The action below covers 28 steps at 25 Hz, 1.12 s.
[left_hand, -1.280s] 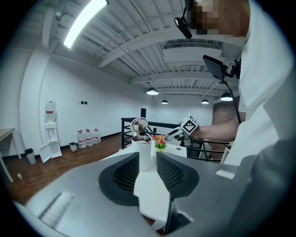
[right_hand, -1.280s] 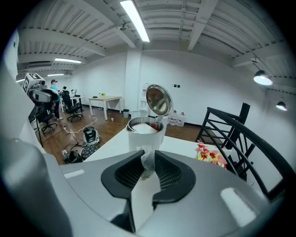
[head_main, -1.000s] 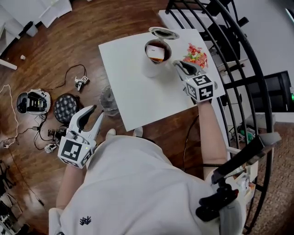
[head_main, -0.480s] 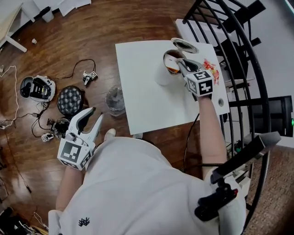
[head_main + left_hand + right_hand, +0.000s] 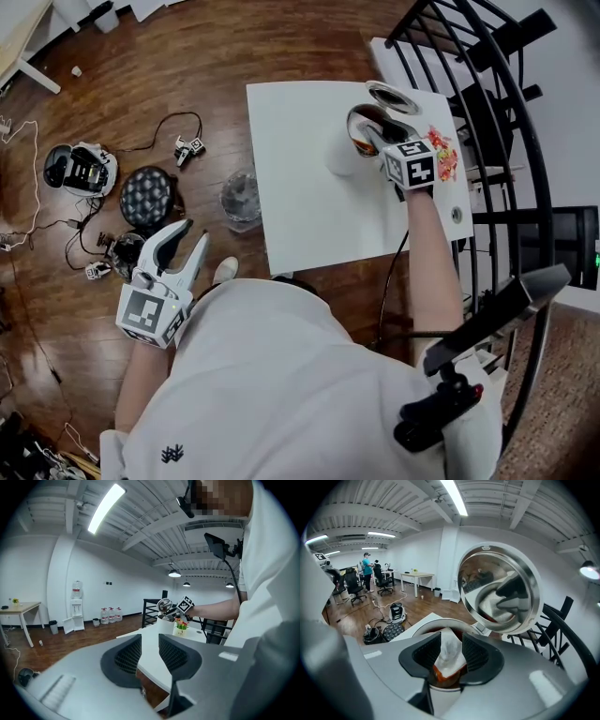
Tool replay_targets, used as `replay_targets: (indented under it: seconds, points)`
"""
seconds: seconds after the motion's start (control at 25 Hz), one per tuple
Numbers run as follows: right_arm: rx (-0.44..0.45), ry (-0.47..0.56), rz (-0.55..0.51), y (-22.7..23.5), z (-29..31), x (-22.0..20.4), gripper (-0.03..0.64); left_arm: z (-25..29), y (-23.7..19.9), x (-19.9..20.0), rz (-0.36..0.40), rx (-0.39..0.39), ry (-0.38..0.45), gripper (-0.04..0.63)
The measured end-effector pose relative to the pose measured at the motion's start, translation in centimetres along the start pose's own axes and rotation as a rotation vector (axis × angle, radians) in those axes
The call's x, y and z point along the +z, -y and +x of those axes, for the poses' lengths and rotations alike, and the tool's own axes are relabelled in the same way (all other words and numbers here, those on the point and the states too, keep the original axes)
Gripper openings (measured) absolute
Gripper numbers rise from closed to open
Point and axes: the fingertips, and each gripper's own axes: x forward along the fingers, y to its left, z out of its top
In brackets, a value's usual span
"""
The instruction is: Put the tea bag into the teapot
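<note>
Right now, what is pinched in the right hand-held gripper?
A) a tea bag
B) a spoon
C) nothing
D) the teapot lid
A: the right gripper view shows a white tea bag between the jaws of the right hand-held gripper, over the open teapot.

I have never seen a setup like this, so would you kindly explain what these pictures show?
No robot here: a person holds a two-jaw gripper in each hand. One picture comes from a head camera looking down; the others from cameras riding on each gripper. On the white table stand a white teapot, its shiny lid tipped open, and colourful flowers. The right gripper pinches a tea bag at the teapot's mouth. The left gripper hangs at the person's side, open and empty.
</note>
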Motion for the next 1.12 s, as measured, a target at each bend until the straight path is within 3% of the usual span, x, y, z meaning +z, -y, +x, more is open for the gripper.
replay_targets:
  seconds: [0.36, 0.64, 0.8, 1.0, 1.12]
  points:
    - [-0.082, 0.092, 0.074, -0.8, -5.6, 0.3, 0.135, 1.1, -0.3, 0.9, 0.021, -0.093, 0.004, 0.112]
    - [-0.221, 0.169, 0.190, -7.1, -13.5, -1.9, 0.121, 3.1, -0.9, 1.5, 0.075, -0.282, 0.012, 0.112]
    - [-0.356, 0.174, 0.310, -13.3, -19.8, -5.1, 0.122, 3.5, -0.2, 0.7, 0.127, -0.449, 0.003, 0.112]
    - [-0.538, 0.156, 0.474, -27.9, -27.6, -13.1, 0.123, -0.4, 1.7, -6.0, 0.206, -0.679, -0.035, 0.112]
    - [-0.621, 0.130, 0.563, -33.8, -31.2, -16.5, 0.117, -1.1, 4.2, -7.1, 0.253, -0.788, -0.030, 0.112]
